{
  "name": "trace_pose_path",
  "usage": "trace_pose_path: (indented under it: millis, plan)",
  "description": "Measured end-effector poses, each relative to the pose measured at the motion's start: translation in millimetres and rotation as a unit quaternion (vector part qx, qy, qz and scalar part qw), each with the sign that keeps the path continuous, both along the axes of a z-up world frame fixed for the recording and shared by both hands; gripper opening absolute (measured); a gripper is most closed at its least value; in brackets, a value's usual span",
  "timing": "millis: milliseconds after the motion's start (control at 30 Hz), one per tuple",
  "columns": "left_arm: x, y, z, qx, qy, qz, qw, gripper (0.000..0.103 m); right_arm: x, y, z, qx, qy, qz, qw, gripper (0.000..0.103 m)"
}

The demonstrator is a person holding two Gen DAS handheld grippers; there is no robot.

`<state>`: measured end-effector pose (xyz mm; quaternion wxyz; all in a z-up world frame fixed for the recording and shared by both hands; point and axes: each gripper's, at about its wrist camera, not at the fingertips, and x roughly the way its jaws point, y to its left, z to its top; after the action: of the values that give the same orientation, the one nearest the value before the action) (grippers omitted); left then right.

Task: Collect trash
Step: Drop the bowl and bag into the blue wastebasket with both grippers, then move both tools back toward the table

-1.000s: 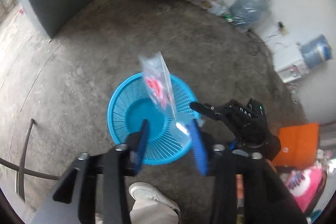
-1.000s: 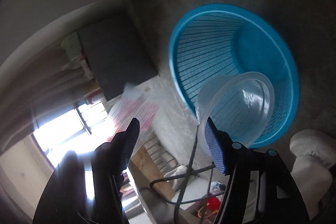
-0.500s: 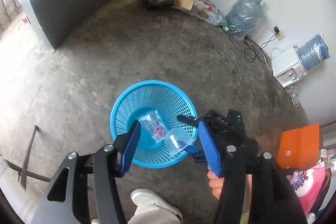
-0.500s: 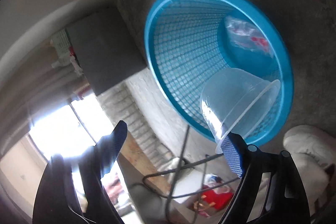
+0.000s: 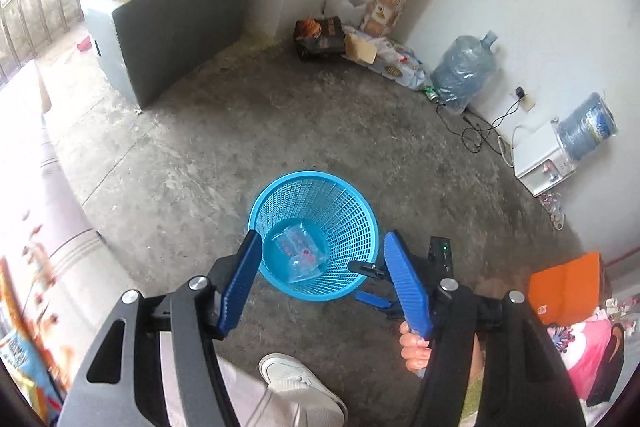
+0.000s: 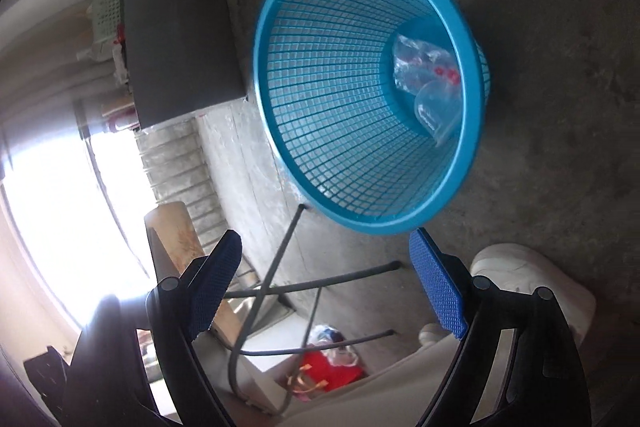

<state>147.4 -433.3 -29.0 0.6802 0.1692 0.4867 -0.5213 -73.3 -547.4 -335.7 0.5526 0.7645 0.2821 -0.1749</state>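
Sitting upright on the concrete floor (image 5: 280,131), mid-room: a blue mesh basket (image 5: 352,227), the landmark for everything else here. Lying at the basket's bottom: a clear plastic bag (image 5: 298,251) with red print and, touching it, a clear plastic cup (image 6: 438,107) tipped on its side, its rim toward the near wall of the basket. Hovering above and just short of the basket's near rim: the left claw (image 5: 320,283), jaws having just been widening, standing apart with nothing between the blue pads but the view down into the basket. Hanging to the right of the basket in the left wrist view: the right claw (image 5: 370,281), carried by a bare hand (image 5: 414,351); in its own view that claw (image 6: 324,283) gaping wide below the basket's rim, having just finished spreading, pads bare and gripping nothing. Standing on the near side of the basket: a white shoe (image 5: 300,383) and a pale trouser leg. Crossing the floor beside the basket in the right wrist view: thin dark metal legs (image 6: 280,259), of what furniture impossible to tell. Lining the wall well beyond the basket: a grey cabinet (image 5: 168,23) loaded with bottles, a heap of bags and cartons in the corner, two large water jugs (image 5: 464,71) and a white dispenser. Lying off to the right of the basket: an orange folder (image 5: 564,287).
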Motion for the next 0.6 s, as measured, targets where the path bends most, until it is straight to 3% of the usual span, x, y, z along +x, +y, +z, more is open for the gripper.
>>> trace_pose_path:
  millis: [167,300,500,600]
  plan:
    - [-11.1,36.7,26.1,-0.028,0.003,0.007,0.9996,0.068,-4.3,19.1,54.4,-0.101,0.003,0.032,0.994,0.082]
    - [-22.4,71.0,43.7,-0.039,0.009,0.008,0.9992,0.07,-5.5,37.2,108.0,-0.194,0.012,0.066,0.979,0.082]
    - [-41.0,128.1,63.0,-0.049,0.009,0.021,0.9985,0.08,4.4,71.2,187.8,-0.338,0.042,0.135,0.931,0.089]
    - [-48.6,159.2,70.2,-0.054,0.006,0.035,0.9979,0.083,10.4,92.6,214.3,-0.385,0.052,0.16,0.908,0.093]
